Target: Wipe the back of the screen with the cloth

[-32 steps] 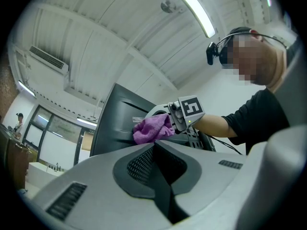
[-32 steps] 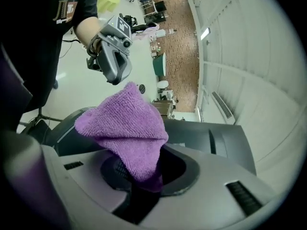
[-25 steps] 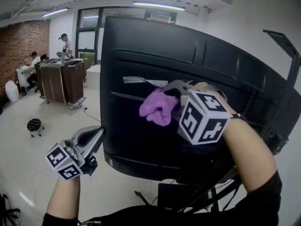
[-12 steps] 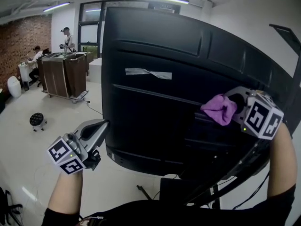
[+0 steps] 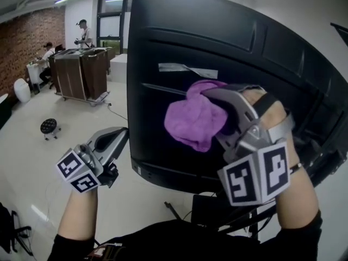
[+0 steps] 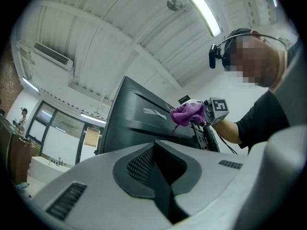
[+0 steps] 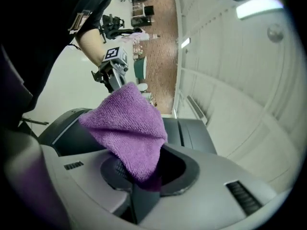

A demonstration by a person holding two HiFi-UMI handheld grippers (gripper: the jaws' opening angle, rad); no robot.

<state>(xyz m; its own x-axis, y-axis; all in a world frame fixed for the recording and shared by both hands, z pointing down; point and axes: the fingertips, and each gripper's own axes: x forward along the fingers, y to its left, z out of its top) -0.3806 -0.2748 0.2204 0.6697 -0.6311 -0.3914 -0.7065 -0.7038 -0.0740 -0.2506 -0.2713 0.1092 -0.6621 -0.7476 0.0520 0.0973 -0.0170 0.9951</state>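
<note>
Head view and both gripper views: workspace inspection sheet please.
Surface: screen back, black, ribbed panels.
Job's things: purple cloth, bunched, in front of the screen back; contact unclear.
Clutter: tape strip stuck on the panel.
Grippers: right gripper shut on the purple cloth; left gripper shut, empty, by the lower left edge.
Cables: one cable on the floor near the carts.
Surroundings: brown carts, two people, black stool, brick wall.

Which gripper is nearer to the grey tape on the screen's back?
Right. The right gripper holds the cloth just below the tape; left gripper is near the screen's lower-left corner.
</note>
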